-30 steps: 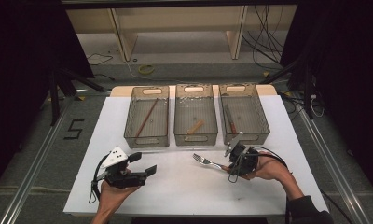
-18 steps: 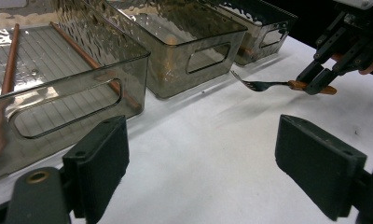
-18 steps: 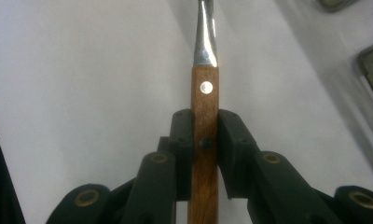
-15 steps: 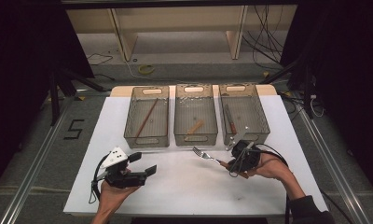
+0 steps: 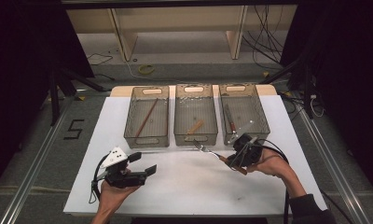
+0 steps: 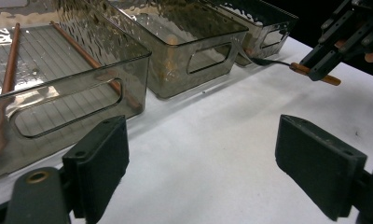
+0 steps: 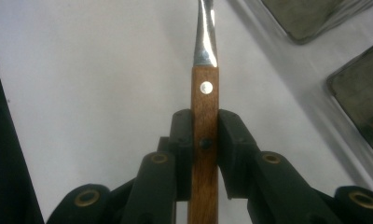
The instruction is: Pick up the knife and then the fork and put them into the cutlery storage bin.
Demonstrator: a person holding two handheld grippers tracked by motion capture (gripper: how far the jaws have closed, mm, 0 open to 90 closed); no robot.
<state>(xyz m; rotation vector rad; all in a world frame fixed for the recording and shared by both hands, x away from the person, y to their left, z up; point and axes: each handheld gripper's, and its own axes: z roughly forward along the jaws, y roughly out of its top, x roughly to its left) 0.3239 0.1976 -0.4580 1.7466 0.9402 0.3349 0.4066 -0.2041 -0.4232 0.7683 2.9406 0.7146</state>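
The right gripper (image 5: 236,159) clamps the fork (image 5: 211,153) by its wooden handle, tines toward the middle bin (image 5: 195,135), likely for sorting; the left gripper (image 5: 145,169) waits wide open

Our left hand (image 5: 111,193) enters the high view from about 6 o'clock, palm up under the left gripper (image 5: 145,164), which points toward 3 o'clock with its jaws wide apart and nothing between them. Our right forearm (image 5: 292,184) comes in from about 5 o'clock, and the right hand (image 5: 264,161) holds the right gripper (image 5: 232,161) pointing toward 10 o'clock. In the right gripper view its two black jaws stand nearly together, pads pressed against both sides of a fork's wooden handle (image 7: 204,140).
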